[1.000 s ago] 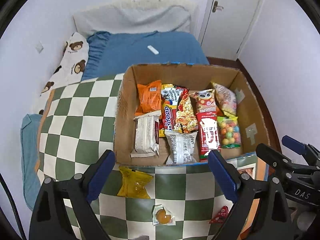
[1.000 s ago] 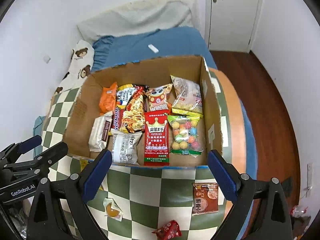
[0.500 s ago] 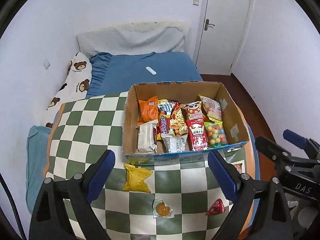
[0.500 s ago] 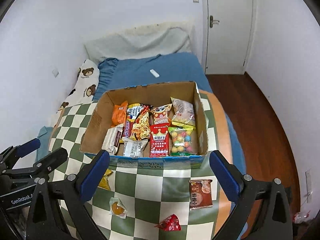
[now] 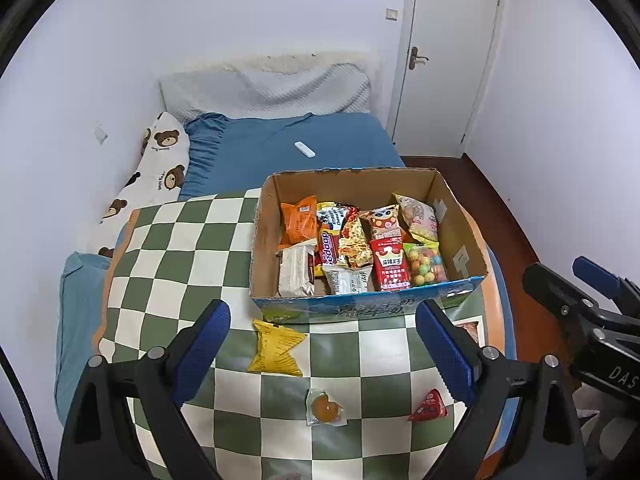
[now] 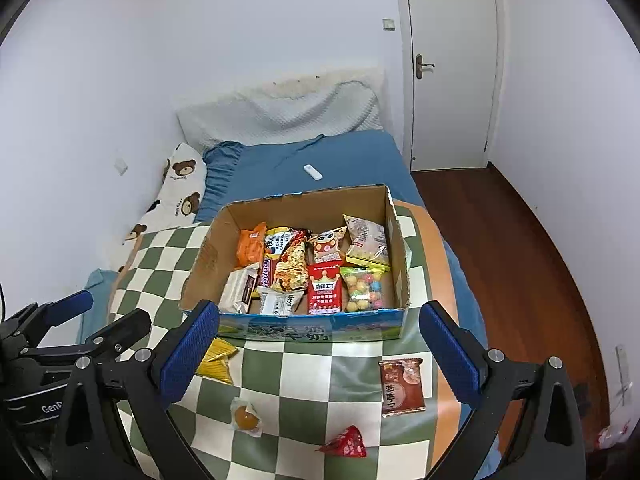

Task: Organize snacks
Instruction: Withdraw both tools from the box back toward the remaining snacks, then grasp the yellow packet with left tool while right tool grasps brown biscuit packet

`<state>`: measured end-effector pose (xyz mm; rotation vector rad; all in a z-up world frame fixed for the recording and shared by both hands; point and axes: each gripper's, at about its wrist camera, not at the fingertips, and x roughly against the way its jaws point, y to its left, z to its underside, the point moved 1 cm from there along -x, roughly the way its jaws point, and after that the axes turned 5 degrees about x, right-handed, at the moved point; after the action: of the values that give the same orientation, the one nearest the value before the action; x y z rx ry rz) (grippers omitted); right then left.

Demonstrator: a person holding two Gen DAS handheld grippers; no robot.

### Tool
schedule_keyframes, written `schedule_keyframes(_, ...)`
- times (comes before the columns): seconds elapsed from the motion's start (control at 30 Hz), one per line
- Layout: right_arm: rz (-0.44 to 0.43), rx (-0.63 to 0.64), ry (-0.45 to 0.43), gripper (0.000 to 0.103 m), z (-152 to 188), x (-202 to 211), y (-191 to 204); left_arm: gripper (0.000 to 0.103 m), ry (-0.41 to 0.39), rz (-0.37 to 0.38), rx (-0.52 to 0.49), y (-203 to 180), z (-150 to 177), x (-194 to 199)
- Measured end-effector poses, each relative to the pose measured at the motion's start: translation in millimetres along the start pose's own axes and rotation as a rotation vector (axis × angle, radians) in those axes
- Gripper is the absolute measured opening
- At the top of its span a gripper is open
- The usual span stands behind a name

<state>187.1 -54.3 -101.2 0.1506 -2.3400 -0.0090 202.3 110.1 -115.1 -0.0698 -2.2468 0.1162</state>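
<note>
A cardboard box [image 5: 464, 236] [image 6: 202, 264] packed with several snack packets stands on a green-and-white checked cloth [image 5: 168, 264] [image 6: 304, 372]. In front of it lie a yellow packet [image 5: 276, 348] [image 6: 218, 364], a clear wrapper with an orange sweet [image 5: 324, 408] [image 6: 246, 418], a red triangular packet [image 5: 429, 406] [image 6: 346, 442] and a brown packet [image 6: 401, 387]. My left gripper [image 5: 322, 354] hangs open above the loose snacks, nothing between its blue pads. My right gripper [image 6: 318, 354] is open too, empty, beside the left one.
The cloth covers a bed with a blue sheet [image 5: 280, 156], a bear-print pillow [image 5: 160, 172] at the left and a small white remote [image 5: 305, 149]. Wooden floor [image 6: 520, 264] runs along the right. A white door [image 5: 444, 56] stands shut behind.
Both grippers pulled back and rose away from the box, so the box looks smaller and more of the room and door shows. Jaws stayed open.
</note>
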Motion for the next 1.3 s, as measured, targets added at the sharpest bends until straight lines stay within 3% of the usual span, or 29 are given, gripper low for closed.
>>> schedule_keyframes(0.17, -0.067, -0.079, 0.039, 0.102, 12.5, -14.2, -25.8, 0.095, 0.040, -0.039, 0.029, 4.8, 8.8, -15.9)
schedule_keyframes(0.27, -0.081, -0.162, 0.119, 0.102, 30.2, -40.2, -56.7, 0.095, 0.097, -0.078, 0.041, 9.8, 21.5, -38.7)
schedule_keyframes(0.43, -0.051, -0.241, 0.259, 0.102, 63.9, -95.1, -100.5, 0.095, 0.261, -0.147, 0.056, 19.3, 57.6, -94.4)
schedule_keyframes(0.6, -0.029, -0.239, 0.408, 0.102, 100.5, -163.4, -124.6, 0.095, 0.440, -0.160, 0.103, 28.4, 96.8, -146.3)
schedule_keyframes(0.7, -0.013, -0.222, 0.471, 0.098, 120.2, -192.8, -132.8, 0.095, 0.500, -0.193, 0.140, 38.4, 111.2, -167.9)
schedule_keyframes(0.93, -0.001, -0.179, 0.561, 0.093, 144.0, -242.0, -133.1, 0.095, 0.487, -0.254, 0.121, 50.1, 100.7, -198.3)
schedule_keyframes(1.1, 0.037, -0.106, 0.545, 0.066, 144.6, -250.4, -115.0, 0.095, 0.523, -0.251, 0.074, 51.8, 86.9, -225.8)
schedule_keyframes(1.3, -0.017, -0.046, 0.569, 0.063, 151.6, -250.4, -75.5, 0.095, 0.545, -0.232, 0.040, 64.3, 89.3, -260.2)
